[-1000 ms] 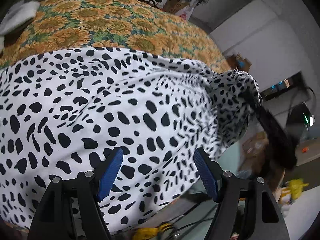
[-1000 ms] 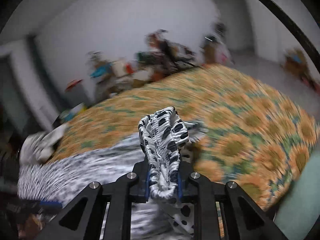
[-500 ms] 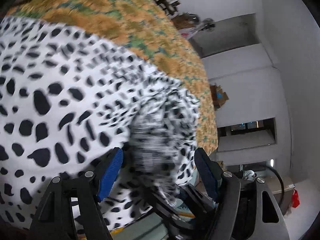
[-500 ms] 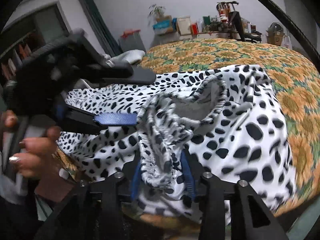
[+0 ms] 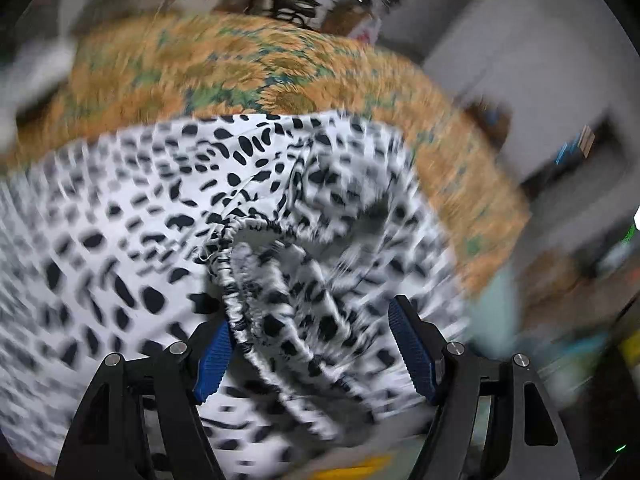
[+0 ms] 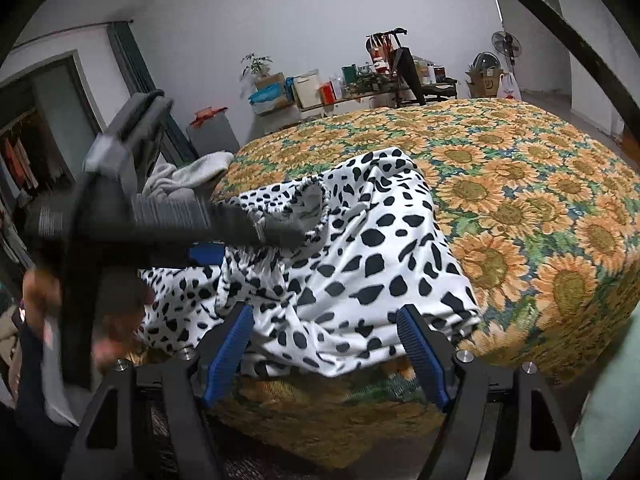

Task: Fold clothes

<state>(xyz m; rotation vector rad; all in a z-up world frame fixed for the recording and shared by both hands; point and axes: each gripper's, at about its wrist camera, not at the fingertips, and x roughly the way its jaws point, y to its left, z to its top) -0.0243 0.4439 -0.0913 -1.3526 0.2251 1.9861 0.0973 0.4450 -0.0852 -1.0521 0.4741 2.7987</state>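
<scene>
**Spotted garment: bunched at the near bed edge, both grippers unloaded**

The spotted garment (image 6: 360,264) lies rumpled on the near edge of the sunflower bedspread (image 6: 540,208), one hem drooping over the side. No tidy fold line is evident; its gathered elastic opening (image 6: 316,204) stands up in the heap.

Nearest the lens, the right gripper (image 6: 324,346) has its jaws set wide, blue pads apart, nothing between them. It hovers just short of the hanging cloth.

The left gripper (image 5: 310,350) likewise shows jaws spread wide. The gathered elastic edge (image 5: 236,312) runs down beside its left pad, and cloth lies between the pads; whether any of it is touching them cannot be told through the blur. In the right wrist view this tool reaches in from the left, its tip at the elastic opening, held by a hand (image 6: 36,300).

Beyond, a grey-white garment (image 6: 188,176) lies at the bed's left edge; a cluttered table (image 6: 380,88) stands at the far wall.

Judgement: the step in hand appears to be taking hold of the elastic edge. The next move calls for closing on that gathered band alone, not on several layers, then drawing the cloth flat.
</scene>
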